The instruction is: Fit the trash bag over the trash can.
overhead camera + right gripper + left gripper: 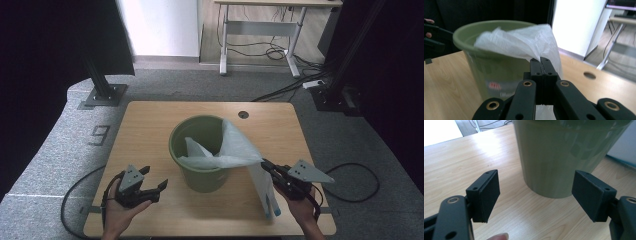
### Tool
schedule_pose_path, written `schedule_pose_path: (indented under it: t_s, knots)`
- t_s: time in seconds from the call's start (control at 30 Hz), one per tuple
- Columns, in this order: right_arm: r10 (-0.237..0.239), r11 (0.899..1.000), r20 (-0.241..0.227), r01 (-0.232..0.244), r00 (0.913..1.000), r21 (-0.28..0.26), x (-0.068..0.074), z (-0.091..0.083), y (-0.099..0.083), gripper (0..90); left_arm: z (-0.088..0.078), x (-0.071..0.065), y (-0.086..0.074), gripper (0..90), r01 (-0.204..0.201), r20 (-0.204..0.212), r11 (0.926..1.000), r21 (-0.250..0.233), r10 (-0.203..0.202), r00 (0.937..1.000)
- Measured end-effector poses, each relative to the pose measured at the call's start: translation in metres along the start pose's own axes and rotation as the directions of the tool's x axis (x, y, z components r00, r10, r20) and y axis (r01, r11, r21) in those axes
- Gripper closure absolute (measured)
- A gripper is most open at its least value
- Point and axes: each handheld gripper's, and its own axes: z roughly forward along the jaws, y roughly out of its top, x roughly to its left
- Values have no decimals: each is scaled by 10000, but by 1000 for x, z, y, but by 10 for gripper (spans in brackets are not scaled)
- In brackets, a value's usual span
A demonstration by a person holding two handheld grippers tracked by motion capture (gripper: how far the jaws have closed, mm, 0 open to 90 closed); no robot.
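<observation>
Olive-green bucket [200, 150], translucent white bag [235, 147], pale wood-grain table [150, 125].

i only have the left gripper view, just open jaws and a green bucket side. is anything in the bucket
Observer: Yes, a thin white plastic bag lies partly in the green bucket, draped over its rim.
Operator: who has the bag
Observer: The right gripper is shut on the bag's edge, beside the bucket.
Operator: is all of the bag in the bucket
Observer: No, part hangs outside down to the table, by the right gripper.
</observation>
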Motion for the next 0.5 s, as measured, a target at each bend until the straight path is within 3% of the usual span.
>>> schedule_pose_path:
  t_s: [0.03, 0.27, 0.4, 0.5]
  knots:
    - [-323, 9994, -122, 322, 9994, -84, 3, 4, 11, 884, 0, -3, 3, 220, -62, 93, 10000, -51, 62, 9999]
    - [-838, 9962, -644, 820, 9944, -307, 21, 19, 35, 884, 7, -8, 11, 218, -208, 266, 9998, 11, 207, 9994]
    - [-1274, 9918, -850, 1272, 9882, -77, 33, 29, 36, 878, 8, -10, 11, 218, -255, 314, 9997, -16, 256, 9992]
    - [-1115, 9930, -1037, 1149, 9883, 276, 36, 37, 27, 836, 7, -10, 11, 218, -209, 324, 9998, -42, 211, 9993]
